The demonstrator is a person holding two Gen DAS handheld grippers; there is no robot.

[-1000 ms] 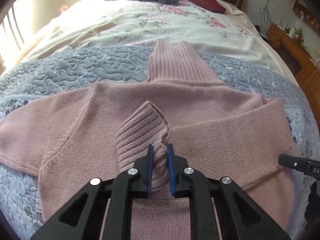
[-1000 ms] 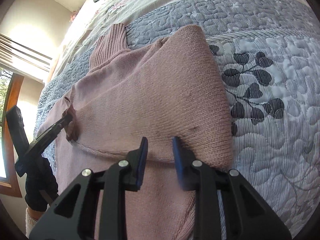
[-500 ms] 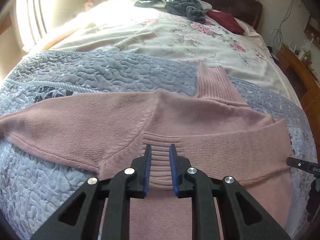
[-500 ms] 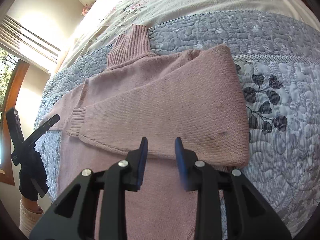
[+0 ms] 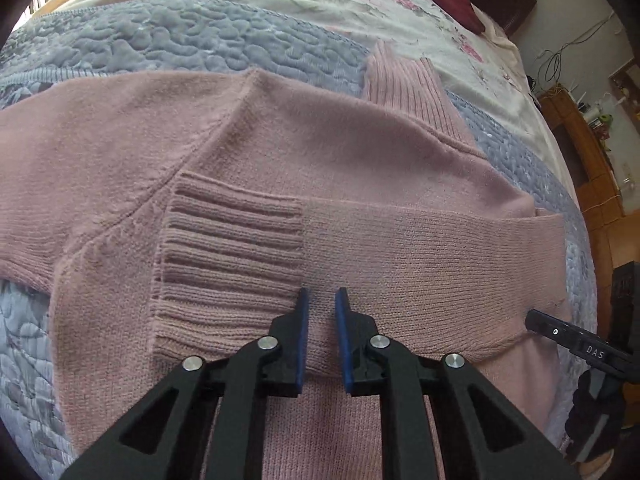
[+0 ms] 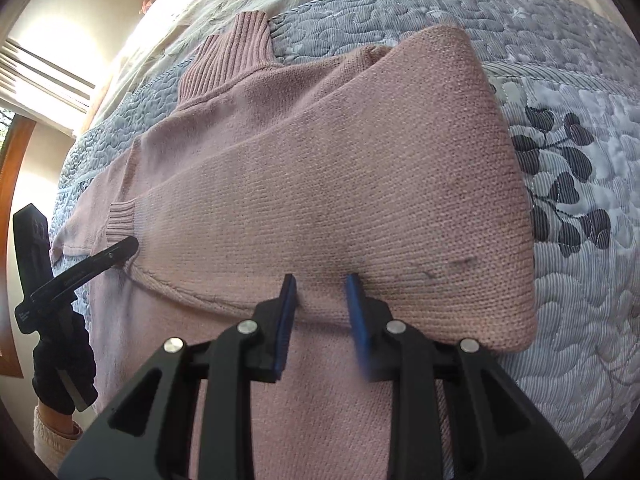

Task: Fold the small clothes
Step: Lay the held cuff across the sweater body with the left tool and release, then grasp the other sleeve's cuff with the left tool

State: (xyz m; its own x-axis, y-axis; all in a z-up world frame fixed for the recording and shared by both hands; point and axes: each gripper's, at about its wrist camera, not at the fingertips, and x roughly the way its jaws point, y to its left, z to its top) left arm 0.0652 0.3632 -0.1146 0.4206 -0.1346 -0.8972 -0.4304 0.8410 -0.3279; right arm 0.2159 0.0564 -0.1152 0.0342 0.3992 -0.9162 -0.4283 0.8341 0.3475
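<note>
Left wrist view: the pink knit sweater (image 5: 320, 152) lies flat on the grey quilted bedspread (image 5: 168, 36) of the bed, ribbed collar (image 5: 404, 84) pointing to the far side. One sleeve is folded across the chest, its ribbed cuff (image 5: 228, 256) lying left of centre; the other sleeve stretches out to the left, unfolded. The left gripper (image 5: 320, 312) hovers low over the folded sleeve just right of the cuff, its blue fingers (image 5: 301, 336) parted with nothing between them. The tip of the right gripper (image 5: 576, 344) shows at the right edge, near the fold.

Right wrist view: the folded sleeve (image 6: 340, 208) runs from the rounded fold at the right to the cuff at the left, where the left gripper (image 6: 120, 250) touches or nearly touches the fabric. The right gripper (image 6: 320, 300) sits at the near edge of the sleeve, fingers (image 6: 286, 320) apart, gripping nothing.

Handling, as a judgement: the knit looks soft, thick and limp, light enough for one gripper but stretchy, so it will sag and drag if lifted by a single layer. The ribbed cuff, hem and collar are the firmer places to pinch. The outstretched left sleeve likely comes next; taking it at the cuff should carry it over cleanly without pulling the body askew.
</note>
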